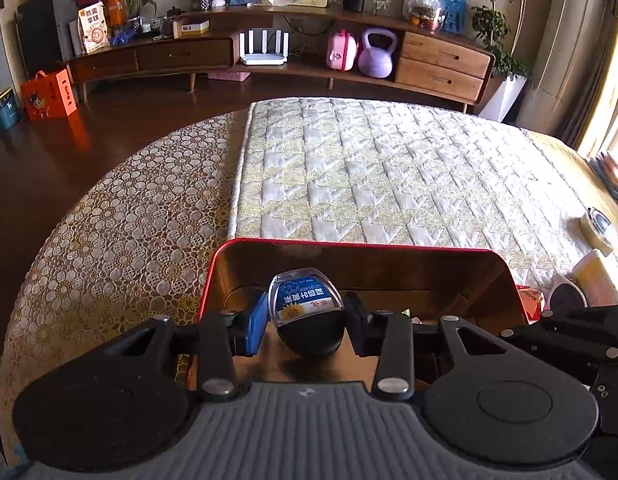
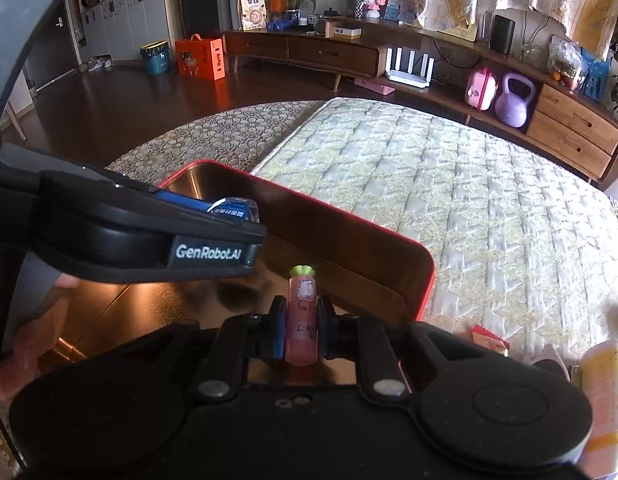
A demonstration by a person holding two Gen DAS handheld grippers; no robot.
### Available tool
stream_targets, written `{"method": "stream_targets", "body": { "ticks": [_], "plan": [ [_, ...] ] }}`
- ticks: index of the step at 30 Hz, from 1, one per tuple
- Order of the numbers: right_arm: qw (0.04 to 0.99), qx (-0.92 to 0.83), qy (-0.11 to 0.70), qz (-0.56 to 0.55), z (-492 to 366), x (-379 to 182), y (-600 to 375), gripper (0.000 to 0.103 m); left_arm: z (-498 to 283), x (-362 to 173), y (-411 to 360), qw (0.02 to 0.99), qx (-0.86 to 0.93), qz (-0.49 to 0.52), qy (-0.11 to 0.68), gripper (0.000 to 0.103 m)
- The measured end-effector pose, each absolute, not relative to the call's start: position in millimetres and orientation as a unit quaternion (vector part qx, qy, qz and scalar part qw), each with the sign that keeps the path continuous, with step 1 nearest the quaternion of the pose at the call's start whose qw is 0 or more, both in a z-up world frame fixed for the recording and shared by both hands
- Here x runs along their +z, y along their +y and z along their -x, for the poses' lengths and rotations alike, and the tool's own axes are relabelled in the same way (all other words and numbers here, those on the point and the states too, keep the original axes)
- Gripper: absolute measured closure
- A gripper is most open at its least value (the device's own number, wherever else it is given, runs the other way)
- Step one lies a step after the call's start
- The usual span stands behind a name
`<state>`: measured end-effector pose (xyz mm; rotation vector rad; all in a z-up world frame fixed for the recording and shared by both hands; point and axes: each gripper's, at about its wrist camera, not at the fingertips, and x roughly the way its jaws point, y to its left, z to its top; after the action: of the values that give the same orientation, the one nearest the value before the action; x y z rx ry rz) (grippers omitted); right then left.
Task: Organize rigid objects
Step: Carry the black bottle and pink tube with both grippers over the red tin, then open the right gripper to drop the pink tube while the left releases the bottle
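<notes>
A red-rimmed metal tin (image 1: 349, 245) (image 2: 389, 236) stands open on the table before both grippers. My left gripper (image 1: 305, 320) is shut on a small clear bottle with a blue label and black cap (image 1: 305, 304), held over the tin's inside. The bottle also shows in the right wrist view (image 2: 235, 210), behind the left gripper's body. My right gripper (image 2: 301, 332) is shut on a pink tube with a green cap (image 2: 303, 312), held over the tin near its right wall.
A quilted yellow-white mat (image 1: 389, 176) covers the table beyond the tin, with a lace cloth (image 1: 121, 216) to the left. A tape roll (image 1: 599, 226), a cream bottle (image 2: 601, 392) and a red packet (image 2: 489, 340) lie at the right.
</notes>
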<state>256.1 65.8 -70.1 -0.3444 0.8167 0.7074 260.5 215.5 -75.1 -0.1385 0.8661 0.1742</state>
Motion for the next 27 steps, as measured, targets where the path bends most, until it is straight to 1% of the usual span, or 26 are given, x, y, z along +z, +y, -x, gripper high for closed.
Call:
{"method": "stream_targets", "body": {
  "ticks": [7,11,15,20,23,25,27],
  "plan": [
    [0.841,0.338,0.372,0.198,-252,-73,74,0.088,-269,-80,208,0.899,0.08,0.041,0.428,0.063],
    [0.842,0.337,0.374,0.192,-252,-72,71,0.087,-267,-80,209,0.9,0.079,0.046,0.426,0.063],
    [0.839,0.342,0.386,0.176,-255,-69,65,0.081,-264,-78,210,0.898,0.087,0.049,0.428,0.063],
    [0.844,0.344,0.383,0.152,-252,-61,51,0.078,-255,-71,213,0.9,0.093,0.062,0.422,0.063],
    [0.845,0.351,0.379,0.138,-246,-52,41,0.073,-249,-65,211,0.902,0.093,0.064,0.417,0.062],
    [0.848,0.351,0.376,0.13,-241,-46,36,0.068,-244,-61,209,0.903,0.095,0.065,0.414,0.062],
    [0.849,0.354,0.374,0.122,-240,-41,33,0.064,-238,-57,206,0.905,0.093,0.065,0.41,0.06]
  ]
}}
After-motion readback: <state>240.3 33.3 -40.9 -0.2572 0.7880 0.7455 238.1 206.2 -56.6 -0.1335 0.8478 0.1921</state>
